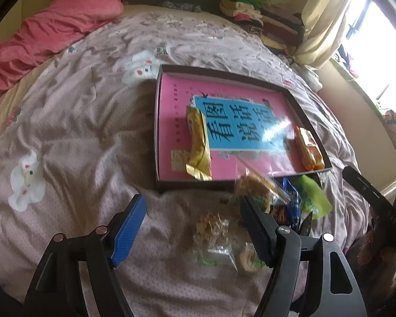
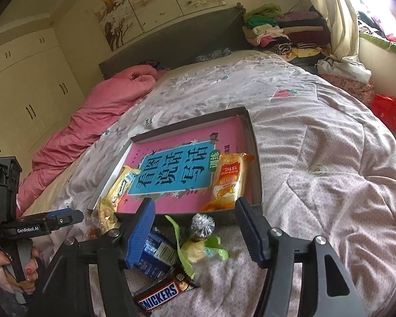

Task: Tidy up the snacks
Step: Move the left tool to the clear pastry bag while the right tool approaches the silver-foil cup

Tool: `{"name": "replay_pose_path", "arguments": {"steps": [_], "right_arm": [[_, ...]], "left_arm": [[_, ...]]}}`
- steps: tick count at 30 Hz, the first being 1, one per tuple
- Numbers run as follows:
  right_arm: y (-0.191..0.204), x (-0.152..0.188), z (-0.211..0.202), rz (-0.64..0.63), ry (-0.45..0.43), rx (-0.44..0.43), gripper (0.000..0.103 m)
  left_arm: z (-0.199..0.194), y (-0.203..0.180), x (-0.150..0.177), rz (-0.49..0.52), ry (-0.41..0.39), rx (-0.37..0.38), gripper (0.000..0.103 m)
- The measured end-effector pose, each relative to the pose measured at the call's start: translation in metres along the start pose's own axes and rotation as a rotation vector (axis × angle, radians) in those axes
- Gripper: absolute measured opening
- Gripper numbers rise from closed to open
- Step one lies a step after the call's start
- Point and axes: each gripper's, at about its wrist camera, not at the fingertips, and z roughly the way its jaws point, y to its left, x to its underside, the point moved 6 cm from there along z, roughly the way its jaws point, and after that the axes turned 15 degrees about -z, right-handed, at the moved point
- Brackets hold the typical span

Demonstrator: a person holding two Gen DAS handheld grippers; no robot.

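Observation:
A dark shallow box (image 1: pixel 224 71) holding a pink book lies on the bed. In it are a yellow snack packet (image 1: pixel 198 145) and an orange one (image 1: pixel 307 148). My left gripper (image 1: pixel 194 203) is open over a clear packet of nuts (image 1: pixel 211 227); another clear packet (image 1: pixel 258 187) lies blurred by its right fingertip. My right gripper (image 2: pixel 194 206) is open above a silver-ended packet (image 2: pixel 200 225), a green packet (image 2: pixel 198 251), a blue packet (image 2: pixel 155 253) and a Snickers bar (image 2: pixel 161 298). The box rim (image 2: pixel 256 158), orange packet (image 2: pixel 231 177) and yellow packet (image 2: pixel 121 185) lie just beyond.
A pinkish quilt (image 1: pixel 79 132) covers the bed, with a pink blanket (image 1: pixel 39 39) at the far left. Folded clothes (image 2: pixel 285 31) are stacked by the headboard. A hand (image 2: pixel 13 269) holds the left gripper's handle (image 2: pixel 39 224). A red bag (image 2: pixel 386 111) sits off the bed's right edge.

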Motion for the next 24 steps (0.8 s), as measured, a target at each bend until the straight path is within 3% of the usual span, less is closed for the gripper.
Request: {"name": "replay_pose_path", "arguments": {"steps": [8,24], "right_arm": [[0.004,0.004,0.0,0.001,0.015,-0.008,0.066],[0.001,0.015,0.007,0.028,0.066,-0.011,0.066]], "left_arm": [[0.006,-0.008,0.02,0.036,0.053,0.008,0.076],[0.02,-0.011,0.034,0.077,0.081,-0.036,0.076]]}}
